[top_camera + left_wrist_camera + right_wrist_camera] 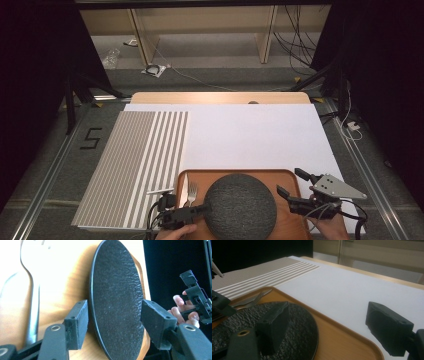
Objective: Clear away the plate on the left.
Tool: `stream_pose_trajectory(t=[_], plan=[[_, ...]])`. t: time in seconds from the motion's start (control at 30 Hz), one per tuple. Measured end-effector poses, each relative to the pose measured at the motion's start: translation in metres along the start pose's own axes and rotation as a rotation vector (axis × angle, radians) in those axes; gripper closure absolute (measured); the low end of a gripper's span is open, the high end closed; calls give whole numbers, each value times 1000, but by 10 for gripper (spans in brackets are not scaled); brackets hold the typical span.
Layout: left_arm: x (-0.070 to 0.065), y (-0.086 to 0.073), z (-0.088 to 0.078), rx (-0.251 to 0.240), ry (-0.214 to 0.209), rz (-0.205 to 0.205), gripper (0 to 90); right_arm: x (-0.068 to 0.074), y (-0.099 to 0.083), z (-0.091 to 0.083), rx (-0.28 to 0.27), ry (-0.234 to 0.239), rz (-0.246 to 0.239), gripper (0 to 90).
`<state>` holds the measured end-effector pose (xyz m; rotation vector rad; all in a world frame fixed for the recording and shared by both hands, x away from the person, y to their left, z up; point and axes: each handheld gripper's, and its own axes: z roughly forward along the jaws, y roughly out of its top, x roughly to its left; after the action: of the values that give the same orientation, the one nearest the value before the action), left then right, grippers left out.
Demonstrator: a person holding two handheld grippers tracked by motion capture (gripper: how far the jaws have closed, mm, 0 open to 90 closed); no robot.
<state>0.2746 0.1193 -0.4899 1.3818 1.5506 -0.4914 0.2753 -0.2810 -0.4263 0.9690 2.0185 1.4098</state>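
Plate (241, 206): dark, rough-surfaced and round, lying flat on the tray, at its middle and near edge.
Tray (290, 179): brown wood with a raised rim, on the desk's near edge, resting on the white sheet.
Left tongs (113, 322): at the plate's left rim; in the left gripper view the two pads stand apart, one on each side of the plate's near part, with a gap showing at both, so nothing is clamped.
Right tongs (288, 182): over the tray's right edge, just right of the plate; jaws apart with nothing between them. In the right gripper view one pad hangs above the plate's edge, the other above the sheet.
Fork (191, 194): on the tray, left of the plate, tines pointing away from the person.
Knife (183, 189): just left of the fork, parallel to it.
Sheet (250, 135): white, covering most of the desk (220, 97).
Mat (135, 160): grey with white stripes, left of the tray.
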Motion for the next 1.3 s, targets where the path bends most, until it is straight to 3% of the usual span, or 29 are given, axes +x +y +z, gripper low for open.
stream_pose_trajectory(t=[0.17,0.37,0.6,0.7,0.8,0.9,1.13,1.3], plan=[[-3,5,-5,-23,4,57,378,0,0,0,0,3,-3,206],[-11,9,-11,-60,35,188,368,0,0,1,4,10,-2,205],[-18,15,-17,-117,52,281,356,-1,0,0,-3,16,11,205],[-20,18,-20,-125,12,281,345,-1,0,1,1,22,16,205],[-24,21,-23,-143,14,333,336,-1,0,1,-1,24,15,204],[-25,24,-25,-150,-2,348,331,-1,0,1,-3,27,19,203],[-31,31,-29,-175,-3,476,314,-1,-1,1,-3,29,23,202],[-35,35,-33,-189,-23,527,304,-1,-1,0,-1,27,24,202]])
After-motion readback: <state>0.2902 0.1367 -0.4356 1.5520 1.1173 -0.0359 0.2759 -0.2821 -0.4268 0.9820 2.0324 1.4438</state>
